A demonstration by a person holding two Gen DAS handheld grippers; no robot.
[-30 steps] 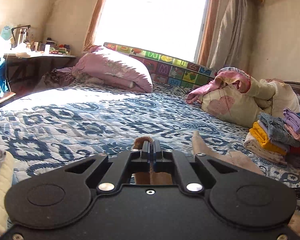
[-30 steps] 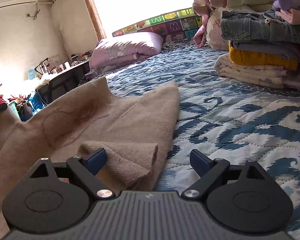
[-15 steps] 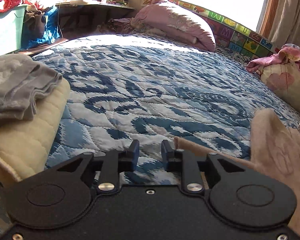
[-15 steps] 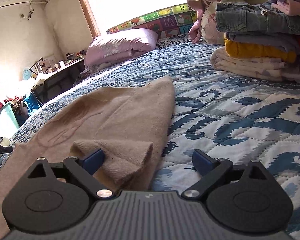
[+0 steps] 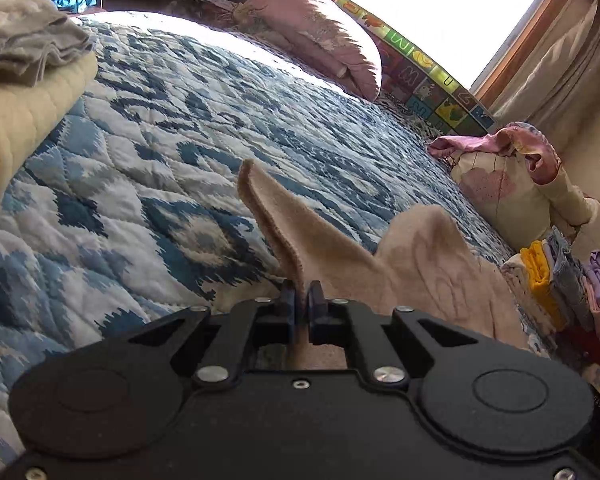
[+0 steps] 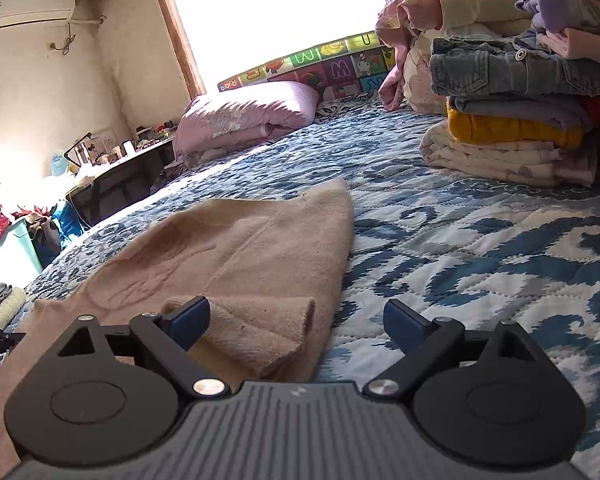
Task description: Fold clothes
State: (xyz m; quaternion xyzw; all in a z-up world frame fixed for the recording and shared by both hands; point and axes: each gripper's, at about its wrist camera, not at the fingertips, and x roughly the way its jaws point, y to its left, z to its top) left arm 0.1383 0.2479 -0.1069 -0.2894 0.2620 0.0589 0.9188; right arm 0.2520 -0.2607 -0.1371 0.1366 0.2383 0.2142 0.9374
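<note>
Readable text is showing only on the alphabet foam play mat (image 6: 332, 62) standing against the wall under the window, along the far edge of the bed. In the right wrist view, its top row tiles are showing "W" on green and "U" at the right end; the row below is showing "M" on a purple tile. In the left wrist view the same mat (image 5: 416, 68) is showing "M" on a green tile and an "S"-like letter on a dark tile further right. Other tiles are carrying pictures only; remaining letters are too blurred.
</note>
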